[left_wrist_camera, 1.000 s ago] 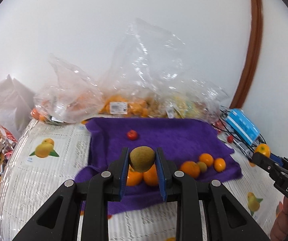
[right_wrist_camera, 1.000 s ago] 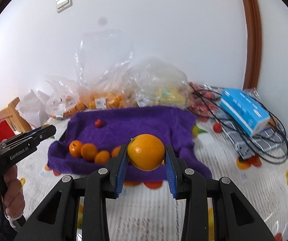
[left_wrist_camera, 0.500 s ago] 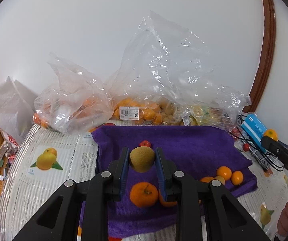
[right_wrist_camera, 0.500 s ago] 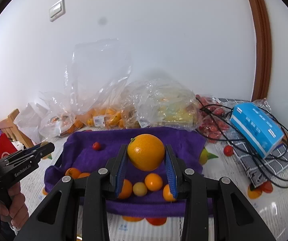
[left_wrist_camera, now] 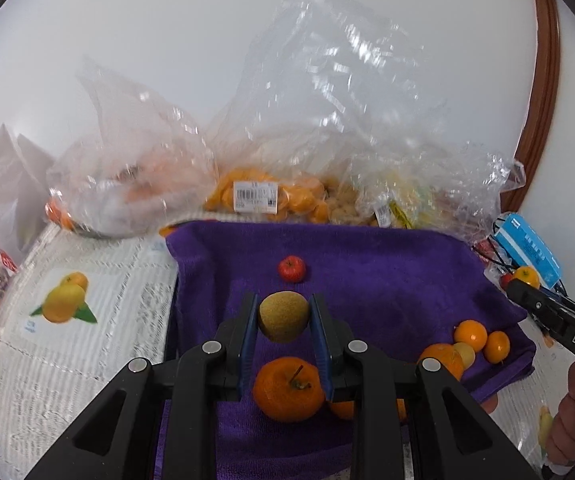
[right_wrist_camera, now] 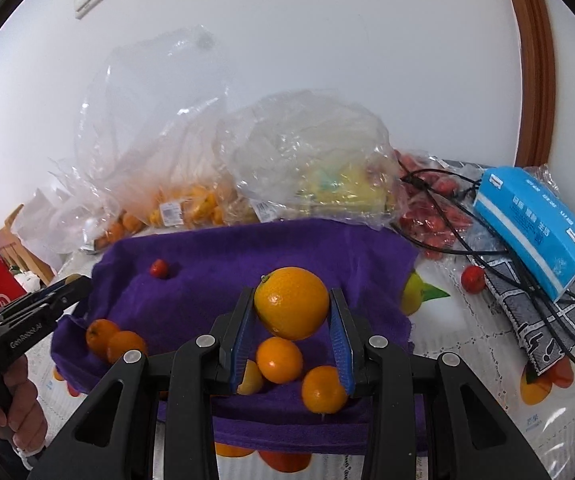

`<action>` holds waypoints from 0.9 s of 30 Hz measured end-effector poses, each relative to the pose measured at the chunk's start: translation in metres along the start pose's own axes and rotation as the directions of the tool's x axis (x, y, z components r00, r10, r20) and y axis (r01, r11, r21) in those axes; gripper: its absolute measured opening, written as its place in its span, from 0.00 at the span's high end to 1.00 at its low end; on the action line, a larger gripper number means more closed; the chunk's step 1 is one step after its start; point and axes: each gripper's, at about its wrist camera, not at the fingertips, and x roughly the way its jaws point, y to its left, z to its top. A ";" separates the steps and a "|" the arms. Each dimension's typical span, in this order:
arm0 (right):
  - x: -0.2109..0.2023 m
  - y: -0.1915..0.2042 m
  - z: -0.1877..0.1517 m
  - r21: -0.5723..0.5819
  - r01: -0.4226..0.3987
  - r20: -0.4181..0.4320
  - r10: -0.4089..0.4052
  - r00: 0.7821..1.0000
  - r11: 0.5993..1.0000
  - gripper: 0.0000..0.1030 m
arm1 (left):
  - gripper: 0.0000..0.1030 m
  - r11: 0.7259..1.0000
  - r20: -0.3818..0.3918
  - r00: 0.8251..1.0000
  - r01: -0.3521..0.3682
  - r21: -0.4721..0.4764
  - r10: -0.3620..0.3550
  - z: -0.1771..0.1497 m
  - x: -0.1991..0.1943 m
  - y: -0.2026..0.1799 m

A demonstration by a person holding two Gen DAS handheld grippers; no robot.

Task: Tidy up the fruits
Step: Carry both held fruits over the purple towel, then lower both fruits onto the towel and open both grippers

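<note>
Left side first: the left tongs (left_wrist_camera: 283,318) are clamped on a brownish-green fruit (left_wrist_camera: 284,316), carried above the purple towel (left_wrist_camera: 387,280) on the table (left_wrist_camera: 87,360). Directly below sits a big orange (left_wrist_camera: 289,388), and a small red fruit (left_wrist_camera: 292,269) lies just beyond. Good grip, pads square on both flanks.

Across to the middle: a cluster of small oranges (left_wrist_camera: 471,344) rests at the towel's near right edge. Behind it all, clear plastic bags (left_wrist_camera: 307,140) slump against the wall, more fruit inside.

Now the right: the right tongs (right_wrist_camera: 292,306) grip a large orange (right_wrist_camera: 291,303), held over that same cluster (right_wrist_camera: 287,364). A blue box (right_wrist_camera: 535,224) and black cables (right_wrist_camera: 487,248) sit well off to the side.

This looks like the carry-and-place step, both fruits heading for the towel. To do it well, I'd pick bare purple cloth for each, not the top of another fruit. The left one wants the open patch between the red fruit and the big orange. Lower until it touches, then ease the pads apart slowly; round fruit rolls, and that towel edge is near.
</note>
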 end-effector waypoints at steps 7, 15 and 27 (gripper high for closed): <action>0.013 0.002 -0.008 -0.007 0.003 -0.026 -0.003 1.000 1.000 0.65 | 0.76 0.999 -0.034 0.999 0.030 -0.032 -0.031 -0.007 0.009 0.004; 0.020 0.008 -0.014 -0.049 0.029 -0.042 -0.031 0.999 0.998 0.65 | 0.76 0.999 -0.046 0.998 0.036 -0.007 -0.036 -0.011 0.016 -0.004; 0.030 0.009 -0.019 -0.057 0.028 -0.088 -0.033 0.996 0.998 0.65 | 0.76 0.999 -0.059 0.997 0.043 0.008 -0.042 -0.016 0.021 -0.008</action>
